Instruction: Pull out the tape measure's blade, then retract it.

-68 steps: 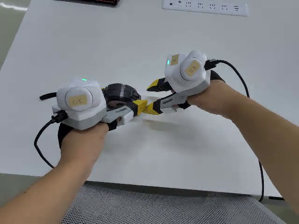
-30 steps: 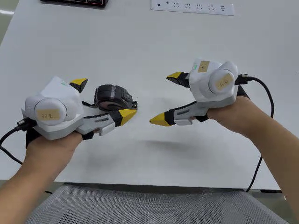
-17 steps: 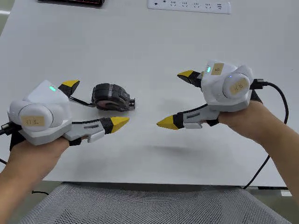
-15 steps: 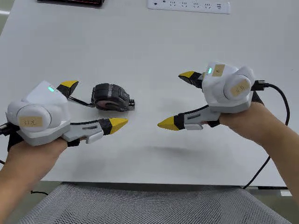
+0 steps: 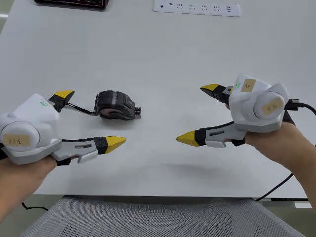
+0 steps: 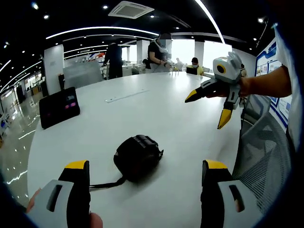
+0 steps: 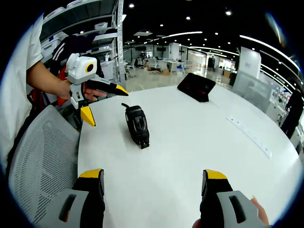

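A black tape measure (image 5: 114,105) lies on the white table (image 5: 158,54), blade wound in, its thin strap (image 5: 79,108) trailing left. My left gripper (image 5: 90,118) hovers open just near and left of it, touching nothing. Seen from the left gripper view, the tape measure (image 6: 137,156) rests a little ahead of the left gripper (image 6: 146,165), between its spread jaws. My right gripper (image 5: 197,113) is open and holds nothing, well to the right of the case. In the right gripper view the tape measure (image 7: 137,124) lies far ahead of the right gripper (image 7: 153,174), with the left gripper (image 7: 104,105) beyond it.
A white power strip (image 5: 196,8) lies at the table's far edge, with a dark device (image 5: 69,3) at the far left. A grey mesh chair (image 5: 158,217) sits below the near table edge. A black cable (image 5: 281,182) hangs from the right gripper. People stand in the background.
Both grippers were shut close together at the tape measure 2.3 s ago. They have since opened and drawn apart toward the near edge. The tape measure stays on the table.
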Motion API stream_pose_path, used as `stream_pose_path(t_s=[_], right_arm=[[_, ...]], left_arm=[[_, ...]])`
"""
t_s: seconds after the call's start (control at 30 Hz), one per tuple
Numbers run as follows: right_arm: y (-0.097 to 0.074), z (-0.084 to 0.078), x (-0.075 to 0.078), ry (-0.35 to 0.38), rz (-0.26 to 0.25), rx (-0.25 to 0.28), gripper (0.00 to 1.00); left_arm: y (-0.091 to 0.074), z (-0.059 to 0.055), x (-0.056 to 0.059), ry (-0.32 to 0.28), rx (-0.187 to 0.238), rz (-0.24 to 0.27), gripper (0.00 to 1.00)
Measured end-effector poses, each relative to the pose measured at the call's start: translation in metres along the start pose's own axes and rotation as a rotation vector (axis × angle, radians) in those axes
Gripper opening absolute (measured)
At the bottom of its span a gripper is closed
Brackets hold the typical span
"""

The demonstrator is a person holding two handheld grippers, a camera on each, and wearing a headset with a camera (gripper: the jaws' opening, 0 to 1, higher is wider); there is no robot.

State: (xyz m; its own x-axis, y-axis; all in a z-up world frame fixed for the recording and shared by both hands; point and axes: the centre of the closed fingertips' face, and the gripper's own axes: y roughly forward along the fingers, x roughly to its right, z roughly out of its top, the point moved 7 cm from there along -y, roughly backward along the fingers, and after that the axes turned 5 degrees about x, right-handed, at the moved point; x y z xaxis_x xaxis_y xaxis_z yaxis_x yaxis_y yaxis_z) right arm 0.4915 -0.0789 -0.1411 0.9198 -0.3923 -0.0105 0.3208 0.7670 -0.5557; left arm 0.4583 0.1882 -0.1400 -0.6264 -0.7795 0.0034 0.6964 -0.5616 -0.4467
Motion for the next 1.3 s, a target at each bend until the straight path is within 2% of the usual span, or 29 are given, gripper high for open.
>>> stream_pose_path(t_s=[0.73,1.0,1.3], right_arm=[[-0.030,-0.021,-0.009,0.060,-0.049,0.019,0.89],[-0.038,-0.030,-0.016,0.082,-0.064,0.022,0.92],[-0.047,-0.040,-0.025,0.113,-0.078,0.023,0.95]], left_arm=[[-0.019,-0.011,0.002,-0.002,-0.042,-0.062,0.99],[-0.024,-0.013,0.010,0.016,-0.057,-0.099,0.99],[-0.026,-0.019,0.017,0.004,-0.066,-0.123,0.99]])
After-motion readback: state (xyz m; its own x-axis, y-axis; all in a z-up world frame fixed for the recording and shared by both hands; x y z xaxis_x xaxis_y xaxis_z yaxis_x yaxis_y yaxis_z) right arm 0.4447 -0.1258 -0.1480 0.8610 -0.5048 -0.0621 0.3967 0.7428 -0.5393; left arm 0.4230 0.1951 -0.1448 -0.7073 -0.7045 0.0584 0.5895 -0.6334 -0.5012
